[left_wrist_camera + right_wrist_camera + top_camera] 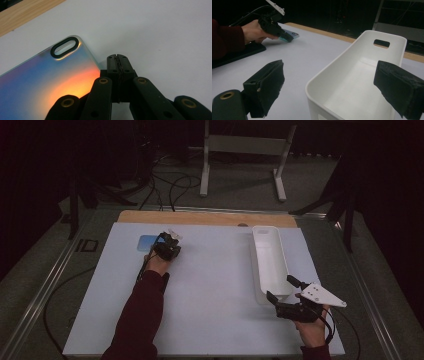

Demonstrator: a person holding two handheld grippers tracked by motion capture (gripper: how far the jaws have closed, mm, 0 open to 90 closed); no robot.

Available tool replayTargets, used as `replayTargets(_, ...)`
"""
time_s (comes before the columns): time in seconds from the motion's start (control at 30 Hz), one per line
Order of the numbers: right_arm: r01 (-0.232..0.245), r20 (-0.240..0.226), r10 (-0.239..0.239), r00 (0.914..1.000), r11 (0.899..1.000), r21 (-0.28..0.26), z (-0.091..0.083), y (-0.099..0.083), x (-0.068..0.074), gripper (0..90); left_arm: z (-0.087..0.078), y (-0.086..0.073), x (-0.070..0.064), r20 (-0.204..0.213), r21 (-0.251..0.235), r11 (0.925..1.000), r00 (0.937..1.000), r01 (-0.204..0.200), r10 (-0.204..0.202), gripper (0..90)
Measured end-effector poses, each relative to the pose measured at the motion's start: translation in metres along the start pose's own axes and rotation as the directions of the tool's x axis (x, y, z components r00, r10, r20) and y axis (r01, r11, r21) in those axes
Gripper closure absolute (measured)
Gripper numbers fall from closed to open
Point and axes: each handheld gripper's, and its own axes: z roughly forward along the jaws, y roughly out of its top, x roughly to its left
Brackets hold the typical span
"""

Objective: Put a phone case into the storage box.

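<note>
A thin iridescent blue phone case (147,242) lies flat at the back left of the white table top (210,290). In the left gripper view the case (45,77) glows blue to orange and has an oval camera cutout. My left gripper (118,60) is shut with nothing between its jaws, its tip just right of the case's edge. From above, this gripper (167,247) rests beside the case. A long white bin (270,262) stands at the right. My right gripper (283,290) is open at the bin's near end, its jaws on either side of the rim (329,70).
A flat black pad (239,53) lies under the person's left forearm. A wooden strip (200,217) runs along the table's far edge. Cables and a white frame (240,150) sit on the floor beyond it.
</note>
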Motion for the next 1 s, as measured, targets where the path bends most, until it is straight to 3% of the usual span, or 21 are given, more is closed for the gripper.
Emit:
replayTargets(0.23, -0.009, 0.015, 0.009, 0.9998, 1.0, 0.009, -0.001, -0.004, -0.004, 9.1, 0.008, 0.008, 0.01, -0.013, 0.001, 1.0, 0.9999, 0.003, -0.003, 89.8)
replayTargets(0.37, -0.013, 0.026, 0.013, 0.9996, 1.0, 0.008, -0.003, -0.004, -0.006, 9.0, 0.002, 0.012, 0.021, -0.014, -0.051, 0.9981, 0.9992, 0.036, -0.037, 89.5)
replayTargets(0.67, -0.008, 0.036, 0.008, 0.9993, 1.0, 0.016, -0.003, -0.005, -0.004, 9.0, -0.021, 0.009, 0.068, -0.089, -0.09, 0.9885, 0.9876, 0.122, -0.13, 89.3)
replayTargets(0.87, -0.004, 0.057, 0.003, 0.9984, 1.0, 0.021, -0.003, -0.005, -0.004, 9.0, -0.014, 0.007, 0.09, -0.105, -0.09, 0.9839, 0.981, 0.154, -0.163, 89.4)
replayTargets(1.0, 0.004, 0.078, -0.006, 0.997, 1.0, 0.029, -0.004, -0.004, -0.005, 9.1, -0.005, 0.006, 0.102, -0.107, -0.057, 0.9843, 0.9792, 0.167, -0.173, 89.5)
